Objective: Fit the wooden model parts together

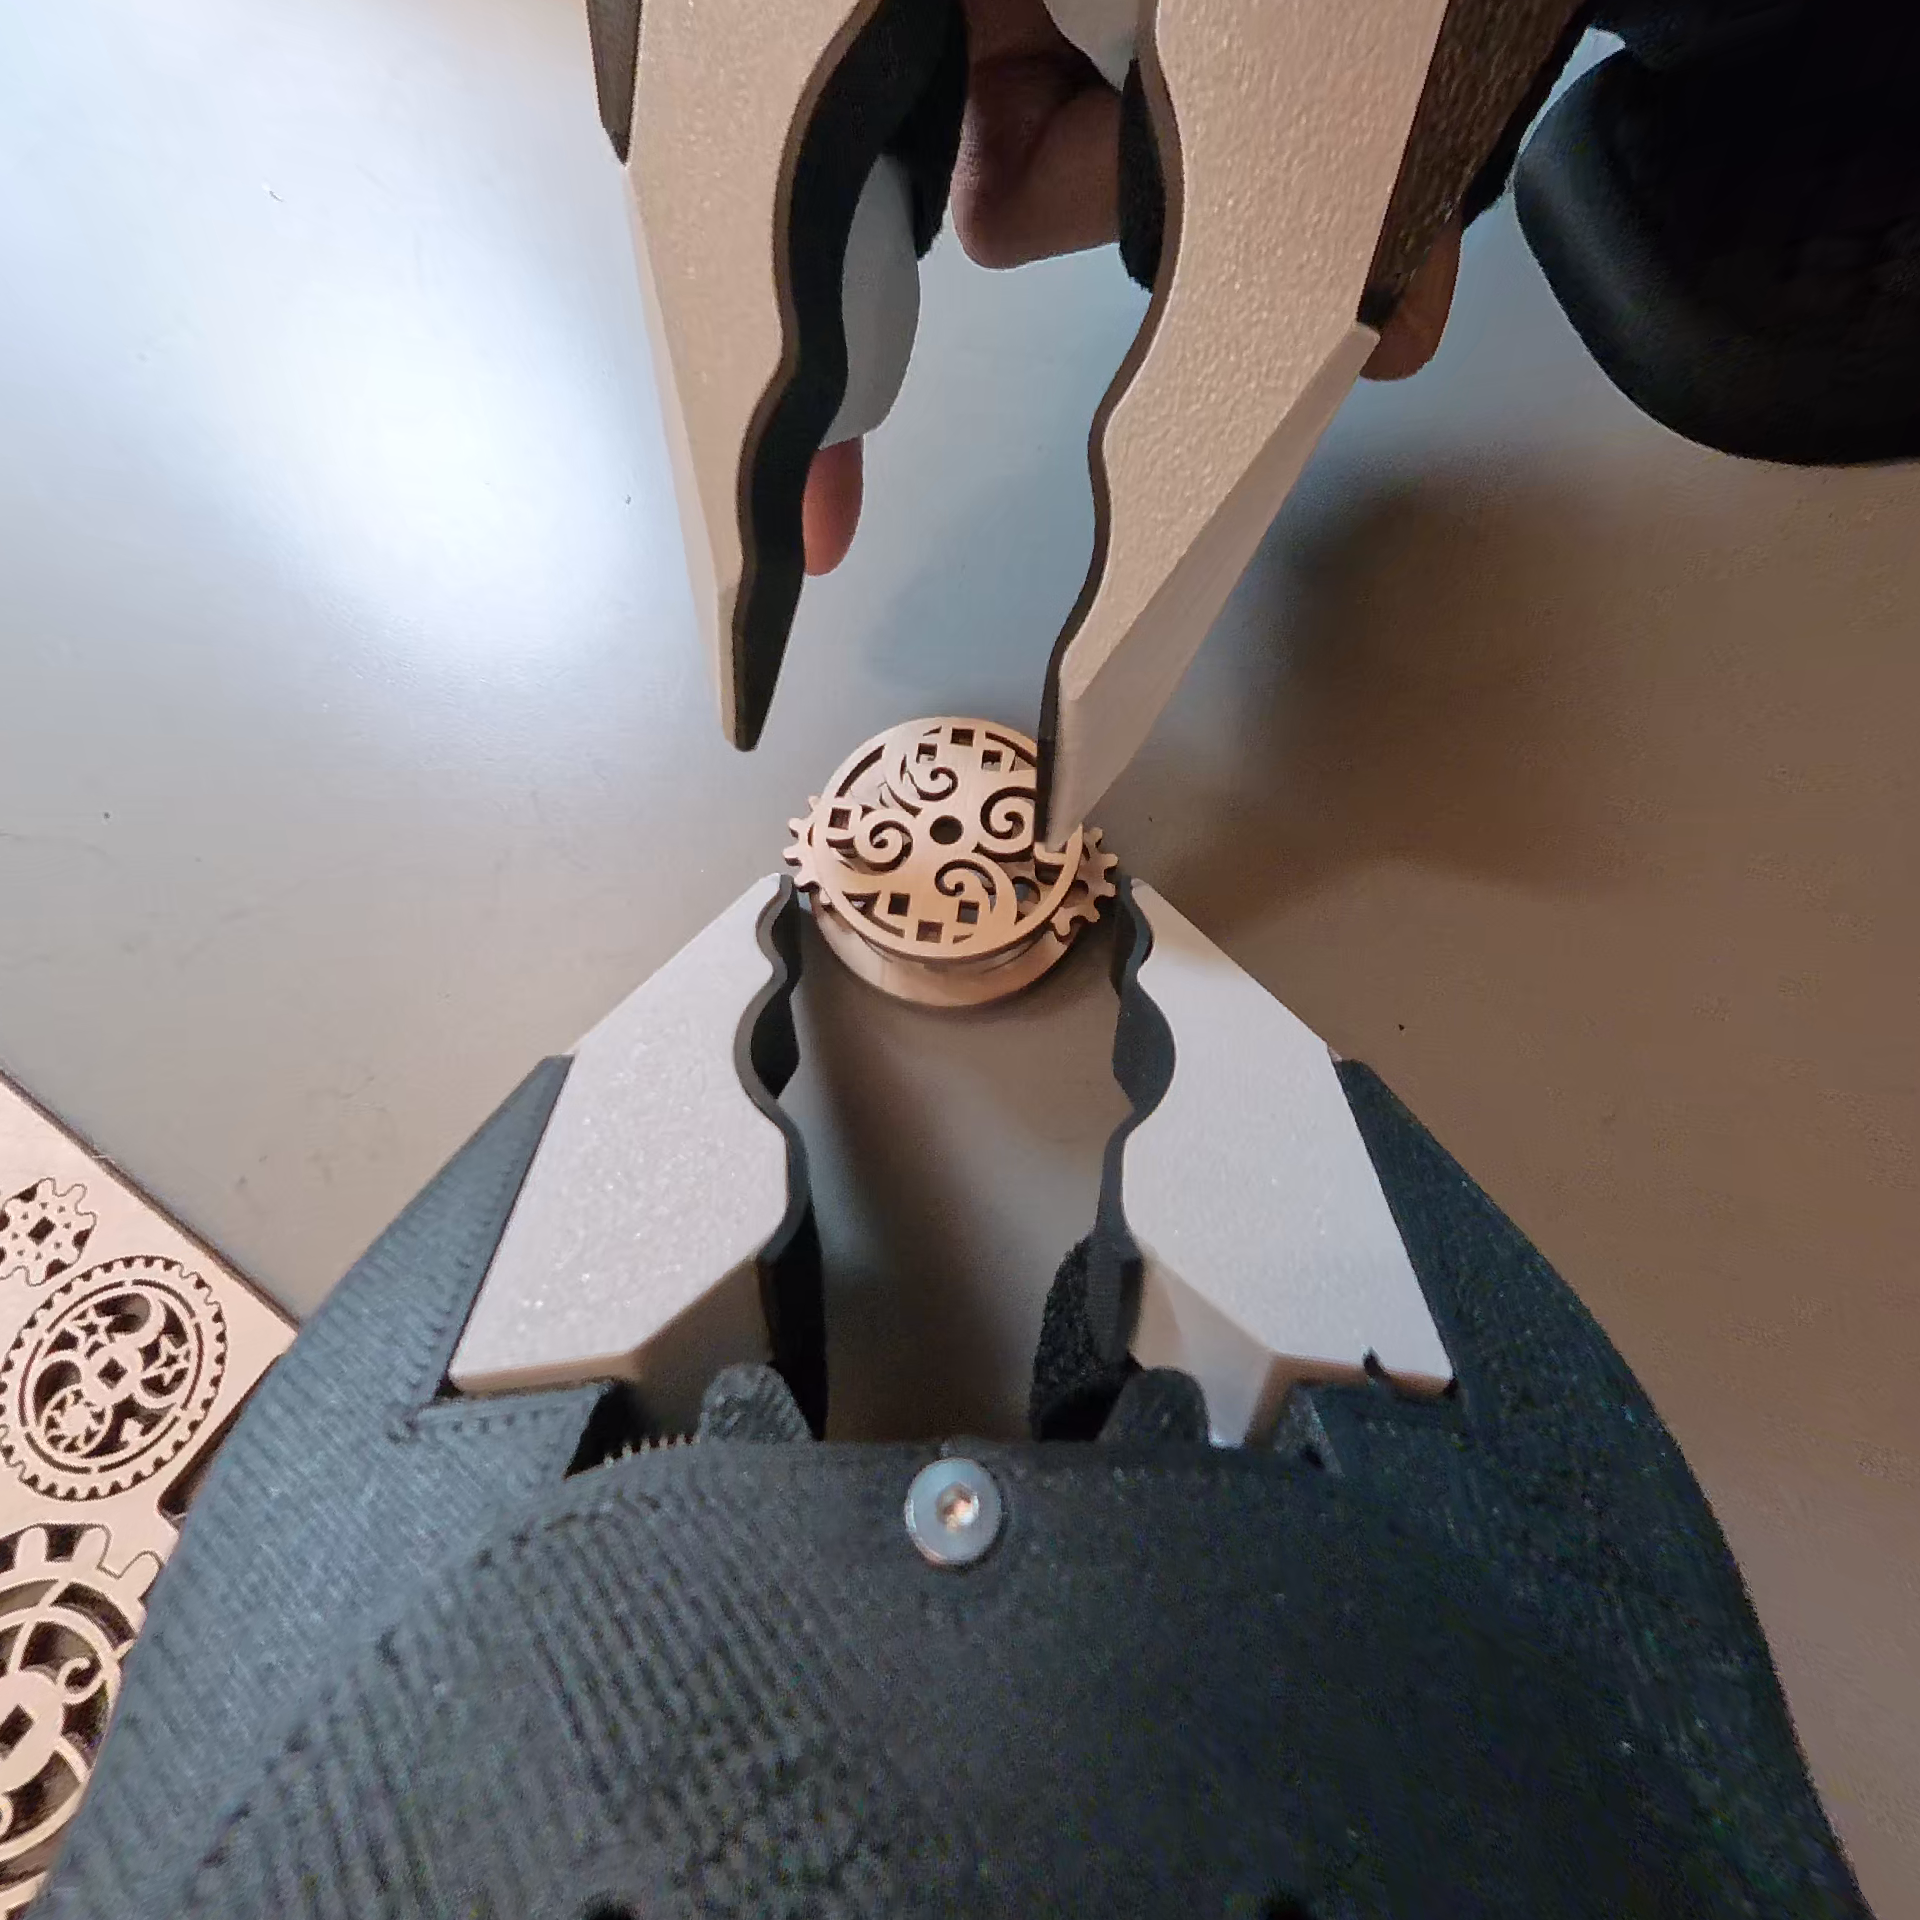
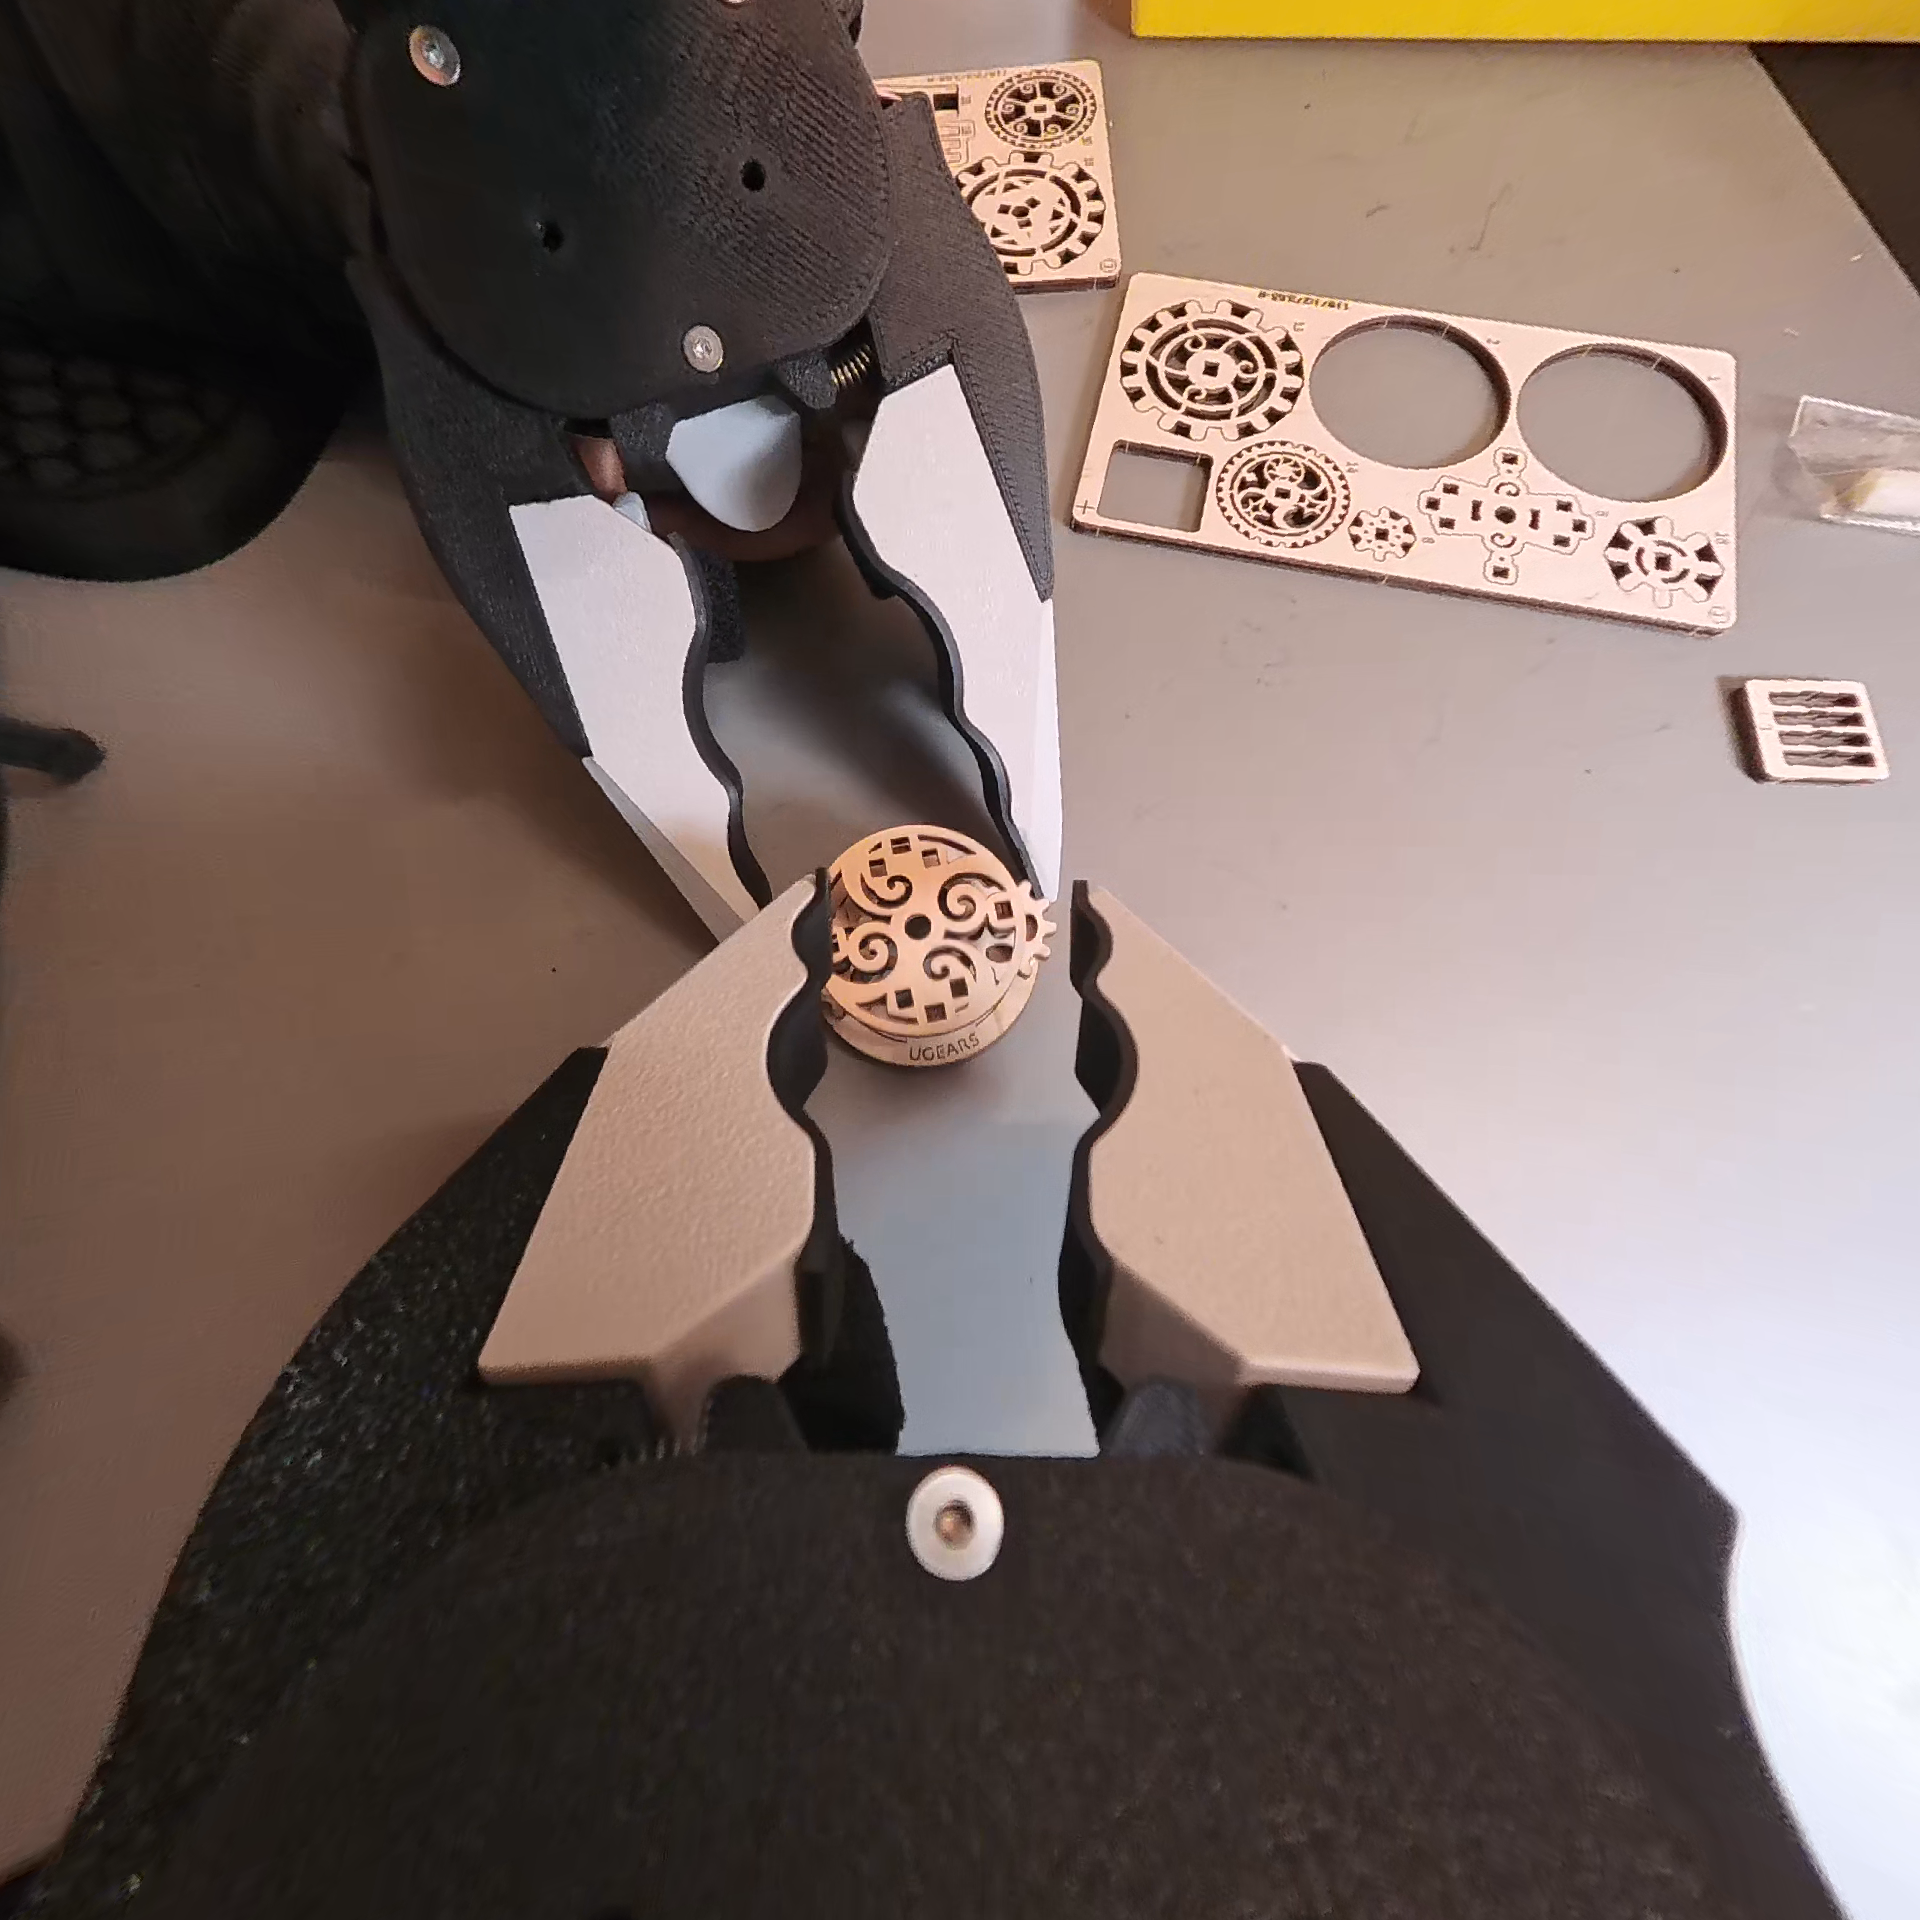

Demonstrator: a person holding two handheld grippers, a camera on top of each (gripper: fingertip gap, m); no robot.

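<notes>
Left wrist view: a small round wooden gear assembly (image 1: 945,883) sits on the grey table (image 1: 312,520) just ahead of the left gripper (image 1: 954,902), whose pale fingers with wavy black liners stand apart on either side of it; whether their tips touch its toothed edge cannot be told. The assembly is a stack of thin laser-cut plywood discs, the top one tilted and pierced with scrolls, small squares and a centre hole, with gear teeth jutting from a layer beneath. Opposite, the right gripper (image 1: 904,784) reaches down with jaws spread, one fingertip (image 1: 1070,821) pressing on the top disc's rim and the other clear of it. A person's fingers (image 1: 831,499) show behind that tool. At lower left lies a plywood sheet (image 1: 94,1299) of uncut ornate gears.

Right wrist view: the same assembly (image 2: 925,956) rests between the right gripper (image 2: 940,904) tips, released wide, the left-hand finger touching its side and the other apart from it. The left gripper (image 2: 894,862) comes in from beyond, black textured printed body, grey fingers parted around the far edge. Farther back lies a punched plywood sheet (image 2: 1403,468) with two round holes and one square hole empty and several gears still seated, a second sheet (image 2: 1039,177) behind it, a small slotted wooden piece (image 2: 1813,729), a clear plastic bag (image 2: 1860,468) holding something small and pale, and a yellow box edge (image 2: 1507,16).
</notes>
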